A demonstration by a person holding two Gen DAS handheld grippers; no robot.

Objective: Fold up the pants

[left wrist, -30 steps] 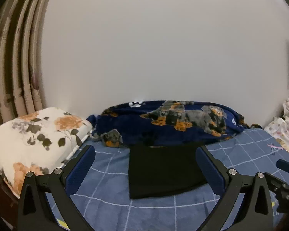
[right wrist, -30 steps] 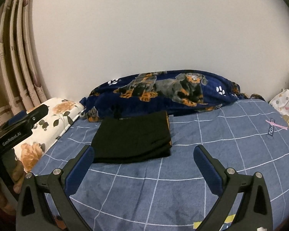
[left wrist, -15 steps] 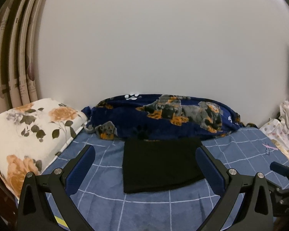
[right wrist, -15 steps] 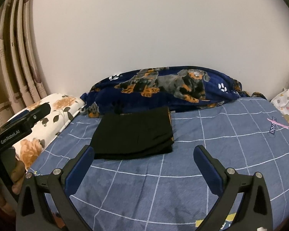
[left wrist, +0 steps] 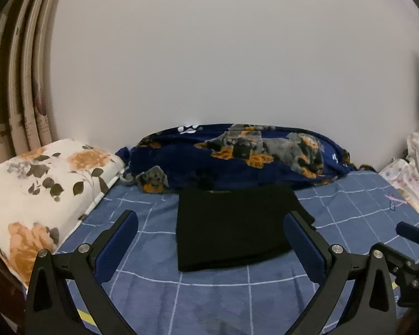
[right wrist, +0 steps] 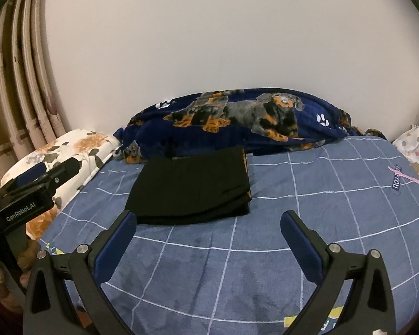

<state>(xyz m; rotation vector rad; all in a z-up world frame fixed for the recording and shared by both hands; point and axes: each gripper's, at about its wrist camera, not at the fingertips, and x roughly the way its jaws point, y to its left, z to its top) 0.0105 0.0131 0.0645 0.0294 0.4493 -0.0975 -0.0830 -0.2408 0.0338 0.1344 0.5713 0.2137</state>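
Note:
Black pants lie folded into a flat rectangle on the blue checked bed sheet, just in front of the dog-print blanket. My left gripper is open, held back from the pants with nothing between its fingers. My right gripper is open too, to the right of the pants and nearer the bed's front edge, empty. The left gripper's body shows at the left edge of the right wrist view, held by a hand.
A navy dog-print blanket lies bunched against the white wall. A floral pillow is at the left beside curtains. Patterned fabric sits at the right edge of the bed.
Both grippers have drawn back and lifted slightly from the pants, so the bed sits lower in view. The folded pants have not moved. Both grippers stay open.

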